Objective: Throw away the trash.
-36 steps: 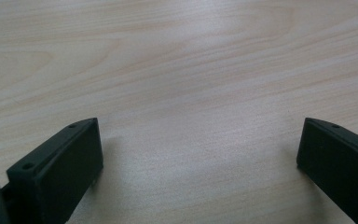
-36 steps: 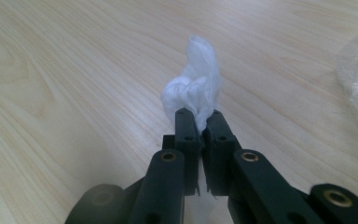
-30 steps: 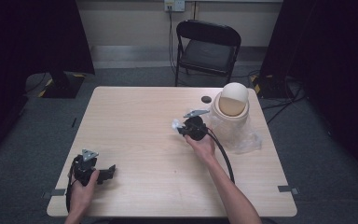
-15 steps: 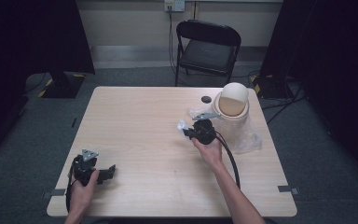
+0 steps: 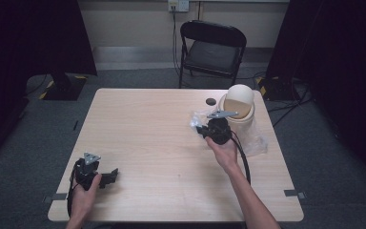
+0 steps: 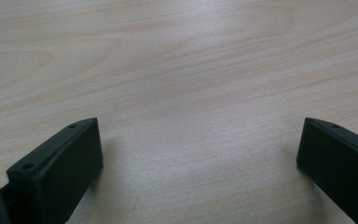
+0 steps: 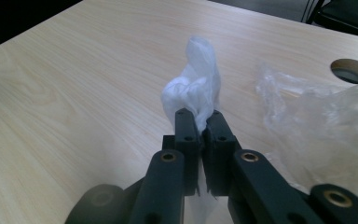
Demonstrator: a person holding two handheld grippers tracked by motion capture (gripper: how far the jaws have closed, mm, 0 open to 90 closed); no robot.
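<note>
High view: right gripper [image 5: 201, 128], jaws clamped on white plastic bag [image 7: 193, 93], is held above the table's [image 5: 138, 124] far right; left gripper [image 5: 112, 175], jaws spread, is rested near the left edge.

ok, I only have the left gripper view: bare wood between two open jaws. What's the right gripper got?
Observer: The right gripper has its jaws shut on a crumpled white tissue.
Operator: Is a bin near it?
Observer: Yes, a beige bin with a domed lid stands just beyond it, by the table's far right edge.
Operator: Anything else there?
Observer: A clear plastic bag lies at the bin's base.
</note>
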